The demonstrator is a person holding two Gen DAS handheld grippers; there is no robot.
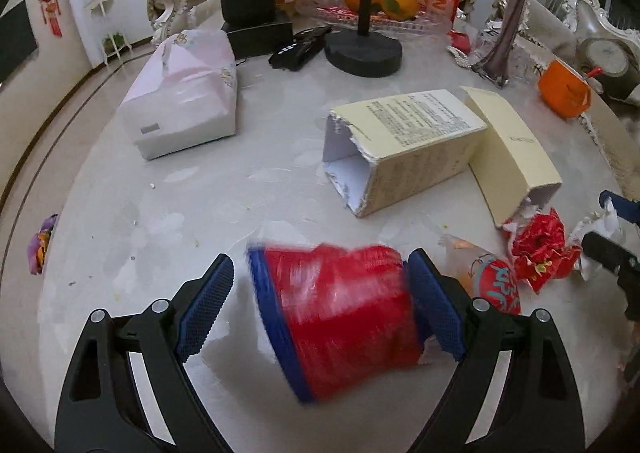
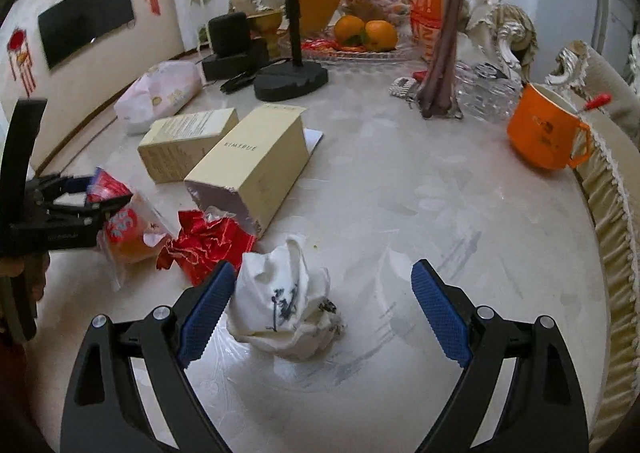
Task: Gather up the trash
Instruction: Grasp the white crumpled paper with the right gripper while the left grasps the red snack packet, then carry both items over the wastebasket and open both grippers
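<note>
We count two torn cream cardboard boxes [image 2: 188, 143] [image 2: 256, 169], two oranges [image 2: 349, 29] [image 2: 381, 35], one orange ceramic mug [image 2: 546, 133], and one crumpled white paper wad [image 2: 284, 303].

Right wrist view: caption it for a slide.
Open right gripper straddles a crumpled white wrapper on the table.

Left wrist view: low over the marble table [image 1: 280, 157], facing the far fruit tray [image 1: 372, 13]. Right wrist view: similar height, to its right, same heading. Shared: two cream boxes [image 2: 224, 157], red wrapper [image 2: 208, 241], black stand base [image 2: 290, 81].
</note>
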